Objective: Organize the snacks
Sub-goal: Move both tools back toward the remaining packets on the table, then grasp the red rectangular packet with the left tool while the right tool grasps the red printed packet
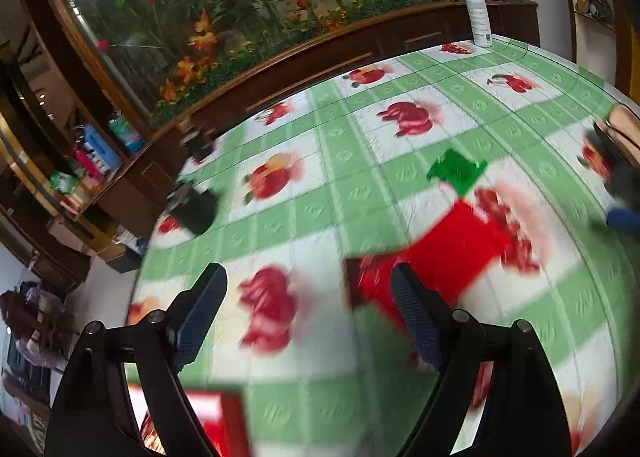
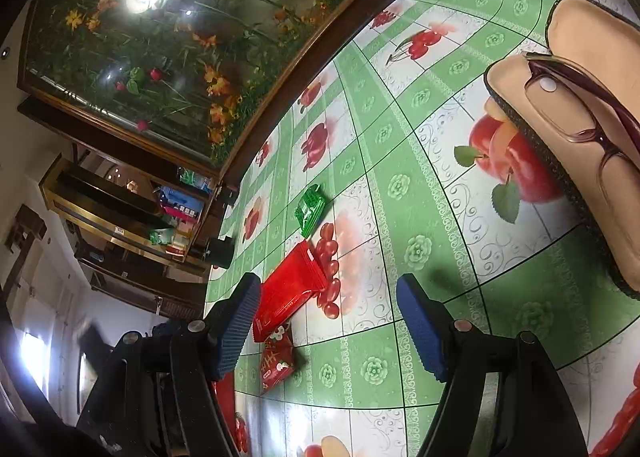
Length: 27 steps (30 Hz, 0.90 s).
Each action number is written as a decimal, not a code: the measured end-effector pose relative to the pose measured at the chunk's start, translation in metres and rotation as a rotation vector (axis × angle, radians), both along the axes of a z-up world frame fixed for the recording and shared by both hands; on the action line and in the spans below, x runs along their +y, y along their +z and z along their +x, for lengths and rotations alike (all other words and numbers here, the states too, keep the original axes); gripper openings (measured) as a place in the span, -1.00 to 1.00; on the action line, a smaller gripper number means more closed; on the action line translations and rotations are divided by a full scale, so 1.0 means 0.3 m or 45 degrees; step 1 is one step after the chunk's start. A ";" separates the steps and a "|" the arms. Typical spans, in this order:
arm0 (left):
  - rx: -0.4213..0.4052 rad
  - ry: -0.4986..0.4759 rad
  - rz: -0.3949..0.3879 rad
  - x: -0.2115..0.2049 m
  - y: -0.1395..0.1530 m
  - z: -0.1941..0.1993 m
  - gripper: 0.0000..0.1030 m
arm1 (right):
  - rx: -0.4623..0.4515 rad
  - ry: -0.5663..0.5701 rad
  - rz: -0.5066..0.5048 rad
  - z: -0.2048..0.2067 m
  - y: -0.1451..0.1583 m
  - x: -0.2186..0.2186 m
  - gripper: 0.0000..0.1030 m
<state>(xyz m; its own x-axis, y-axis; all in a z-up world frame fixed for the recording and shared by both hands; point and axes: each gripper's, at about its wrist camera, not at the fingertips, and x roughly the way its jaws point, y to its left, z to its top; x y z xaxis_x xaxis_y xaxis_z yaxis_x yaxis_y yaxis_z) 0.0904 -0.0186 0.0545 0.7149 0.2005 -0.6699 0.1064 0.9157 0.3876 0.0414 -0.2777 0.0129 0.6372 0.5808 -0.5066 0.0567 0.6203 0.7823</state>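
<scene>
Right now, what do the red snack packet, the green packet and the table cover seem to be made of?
Red snack packet: glossy plastic film, judging by its sheen and crimped end. Green packet: likely shiny plastic wrap too; it glints and looks crinkled. Table cover: probably smooth vinyl or oilcloth, with printed fruit and soft reflections, though coated fabric is possible.

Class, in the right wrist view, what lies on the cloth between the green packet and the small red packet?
The large red packet lies between the green packet and the small red packet.
</scene>
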 end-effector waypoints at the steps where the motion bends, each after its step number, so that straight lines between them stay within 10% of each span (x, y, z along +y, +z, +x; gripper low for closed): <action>1: 0.012 0.010 -0.002 -0.008 -0.017 0.040 0.64 | -0.004 -0.003 0.004 0.000 0.000 -0.002 0.41; 9: 0.161 0.109 -0.133 -0.001 -0.155 0.200 0.64 | 0.021 -0.007 -0.010 0.022 -0.017 0.006 0.41; 18: 0.306 0.017 -0.491 0.039 -0.178 -0.036 0.67 | 0.016 0.004 -0.008 0.021 -0.015 0.009 0.41; 27: 0.295 -0.187 -0.445 0.019 -0.120 -0.445 0.68 | 0.025 0.058 -0.074 0.001 0.003 0.027 0.41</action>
<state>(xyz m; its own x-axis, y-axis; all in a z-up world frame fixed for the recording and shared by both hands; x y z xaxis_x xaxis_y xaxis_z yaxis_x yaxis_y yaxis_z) -0.0431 -0.0131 0.0184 0.5416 -0.1589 -0.8255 0.2930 0.9561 0.0081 0.0417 -0.2696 0.0136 0.6004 0.5782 -0.5524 0.0418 0.6671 0.7438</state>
